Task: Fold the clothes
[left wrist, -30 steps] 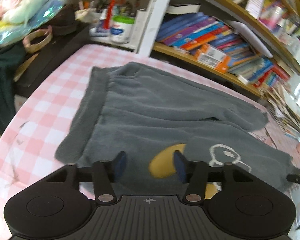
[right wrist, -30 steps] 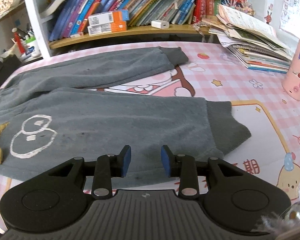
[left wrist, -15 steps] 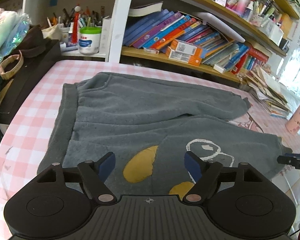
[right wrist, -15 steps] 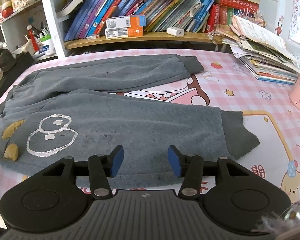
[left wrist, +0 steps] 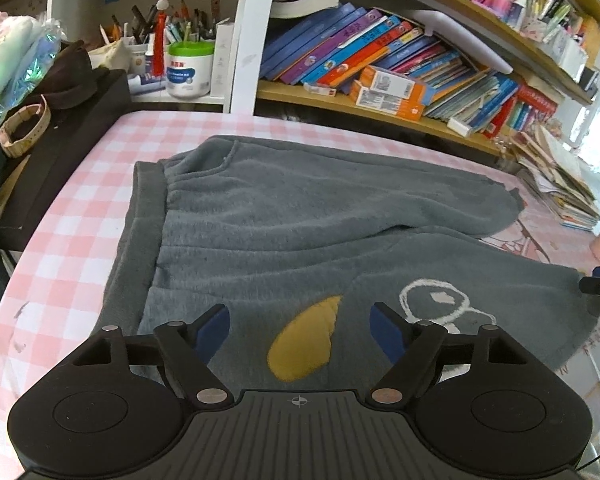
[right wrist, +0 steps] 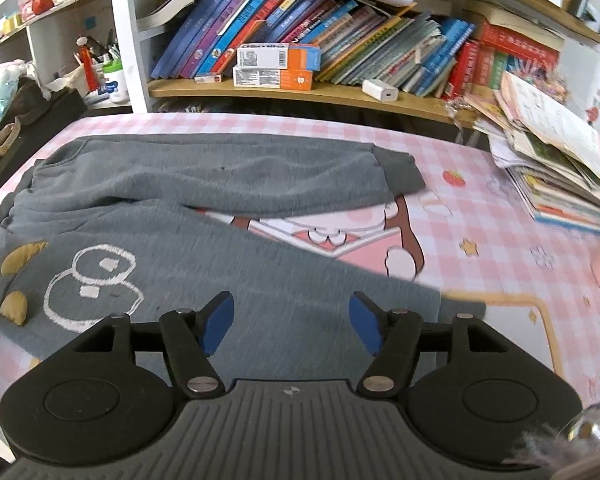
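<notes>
Grey trousers [left wrist: 300,216] are lying spread flat on the worktop [left wrist: 80,200], legs splayed toward 3 o'clock (unfolded); both grippers' [left wrist: 300,332] [right wrist: 291,322] jaws are hanging released, gripping nothing.

You get bright daylight glaring from the right, strong fisheye bending at edges, and motion blur in the right wrist view.
</notes>
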{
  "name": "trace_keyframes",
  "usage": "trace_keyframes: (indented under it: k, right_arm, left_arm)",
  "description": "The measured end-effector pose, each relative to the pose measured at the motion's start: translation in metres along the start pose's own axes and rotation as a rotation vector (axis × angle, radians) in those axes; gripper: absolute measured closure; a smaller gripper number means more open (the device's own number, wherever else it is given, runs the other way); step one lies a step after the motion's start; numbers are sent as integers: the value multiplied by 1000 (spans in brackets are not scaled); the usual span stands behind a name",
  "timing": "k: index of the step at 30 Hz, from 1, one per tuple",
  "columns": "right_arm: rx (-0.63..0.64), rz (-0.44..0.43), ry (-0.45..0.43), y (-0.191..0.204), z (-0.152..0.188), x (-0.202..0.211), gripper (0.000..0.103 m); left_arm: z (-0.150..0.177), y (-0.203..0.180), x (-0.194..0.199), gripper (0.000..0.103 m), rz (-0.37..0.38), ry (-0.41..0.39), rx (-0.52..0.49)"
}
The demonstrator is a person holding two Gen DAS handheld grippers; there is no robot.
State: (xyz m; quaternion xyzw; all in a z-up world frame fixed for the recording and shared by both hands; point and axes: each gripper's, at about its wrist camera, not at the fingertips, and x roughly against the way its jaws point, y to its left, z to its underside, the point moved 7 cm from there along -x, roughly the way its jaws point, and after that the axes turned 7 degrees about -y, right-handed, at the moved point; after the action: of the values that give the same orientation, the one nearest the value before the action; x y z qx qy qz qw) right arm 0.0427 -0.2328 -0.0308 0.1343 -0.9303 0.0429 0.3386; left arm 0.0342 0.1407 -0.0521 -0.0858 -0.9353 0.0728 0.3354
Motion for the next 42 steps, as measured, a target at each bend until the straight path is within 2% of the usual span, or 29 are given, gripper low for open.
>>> trace_keyframes:
  k: [3, 11, 15, 26, 33, 42]
  right_arm:
    - [13, -30, 8, -9, -10, -17, 40]
    - [105, -84, 15, -39, -48, -70, 40]
    - [141, -109, 23, -52, -68, -97, 39]
    - [157, -123, 49, -88, -112, -181, 38]
    - [189, -147, 61, -88, -134, -223, 36]
    - [245, -172, 64, -78, -141, -255, 35]
  left_arm:
    - [-7, -5, -9, 16, -10, 8, -17]
    - [-41, -4, -42, 16, -40, 29, -97]
    - [-59, 5, -66, 12, -56, 43, -107]
    - [-97, 39, -132, 12, -143, 70, -168]
    - [-128, 48, -170, 12, -170, 44, -167]
    - [-135, 43, -201, 12, -172, 36, -187]
